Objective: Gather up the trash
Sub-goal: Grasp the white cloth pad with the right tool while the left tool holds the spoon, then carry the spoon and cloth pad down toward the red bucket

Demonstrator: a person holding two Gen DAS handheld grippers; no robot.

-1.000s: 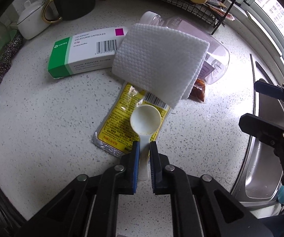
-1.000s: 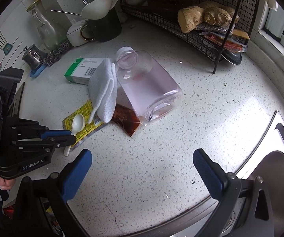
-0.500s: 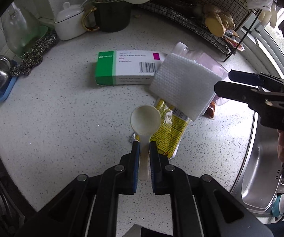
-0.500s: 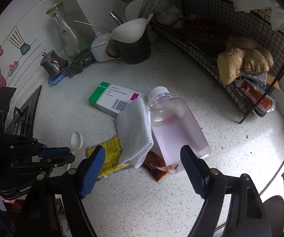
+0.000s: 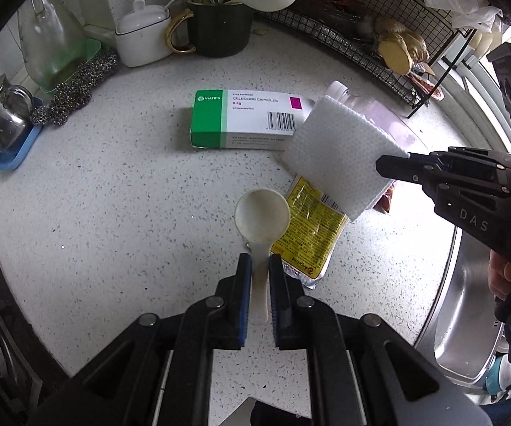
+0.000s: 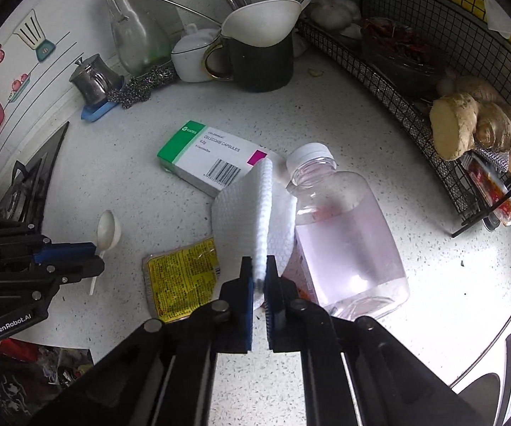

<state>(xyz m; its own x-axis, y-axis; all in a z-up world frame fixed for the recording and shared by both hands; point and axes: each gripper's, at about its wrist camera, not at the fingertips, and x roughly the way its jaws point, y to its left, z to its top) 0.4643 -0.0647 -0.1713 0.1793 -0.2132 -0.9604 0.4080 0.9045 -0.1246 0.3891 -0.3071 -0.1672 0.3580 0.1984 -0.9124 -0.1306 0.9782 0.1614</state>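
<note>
Beside the yellow sachet (image 5: 306,234) on the speckled tabletop (image 5: 113,213), the white plastic spoon (image 5: 261,220) is sitting pinched by its handle in the left claw (image 5: 259,269), long axis running straight out from the jaws. The right claw (image 6: 261,277) is now clamping the folded white cloth (image 6: 255,220) edge-on, just right of the sachet, where half a second earlier it was hanging open above it, so the medicine box (image 5: 244,124) and bottle (image 6: 340,234) beyond are lying unclaimed, the bottle nearer the right hand.

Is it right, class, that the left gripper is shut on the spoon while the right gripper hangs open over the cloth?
Not quite. The left gripper is shut on the spoon, but the right gripper is shut on the cloth, as the right wrist view shows.
</note>
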